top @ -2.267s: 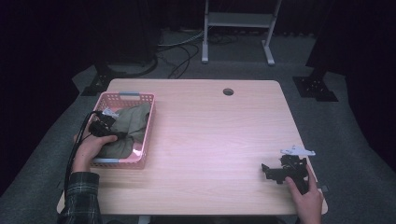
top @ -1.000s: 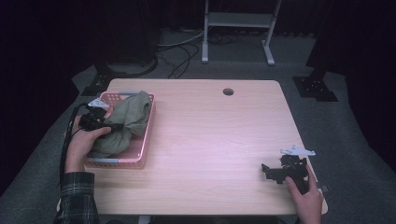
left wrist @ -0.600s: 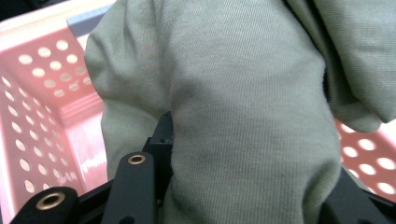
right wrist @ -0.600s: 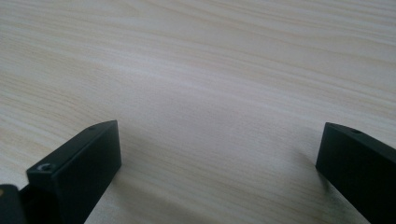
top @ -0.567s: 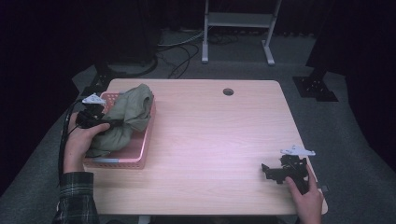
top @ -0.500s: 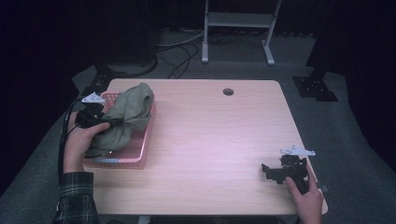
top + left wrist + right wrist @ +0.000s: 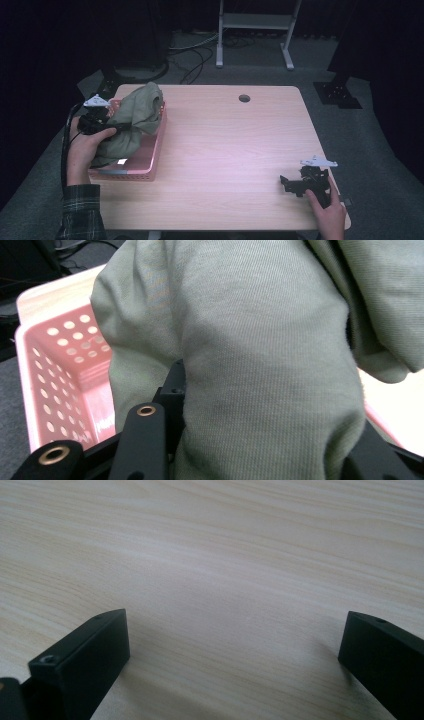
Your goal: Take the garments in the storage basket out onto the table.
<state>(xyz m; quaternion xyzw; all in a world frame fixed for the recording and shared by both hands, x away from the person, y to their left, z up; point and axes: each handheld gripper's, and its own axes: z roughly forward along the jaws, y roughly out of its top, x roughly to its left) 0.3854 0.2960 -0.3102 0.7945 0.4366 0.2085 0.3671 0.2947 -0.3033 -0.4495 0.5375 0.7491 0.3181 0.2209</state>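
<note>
An olive-green garment [image 7: 135,117] hangs bunched above a pink perforated basket [image 7: 150,162] at the table's left edge. My left gripper [image 7: 116,129] is shut on a thick fold of it and holds it up, with the lower cloth still trailing into the basket. In the left gripper view the cloth [image 7: 260,365] covers the space between the black jaws, and the basket wall [image 7: 55,355] shows behind. My right gripper [image 7: 287,184] rests on the wooden table [image 7: 230,145] near the front right corner. Its jaws stand wide apart, and the right gripper [image 7: 235,645] has bare wood between them.
A round cable hole [image 7: 244,98] sits near the table's far edge. Behind the table a metal stand [image 7: 255,25] and floor cables [image 7: 195,55] lie on grey carpet. A dark base plate [image 7: 336,92] is off the right rear corner.
The left hand has raised the garment out of the basket, so the cloth now stands higher above the rim. The right hand and its gripper have stayed still.
</note>
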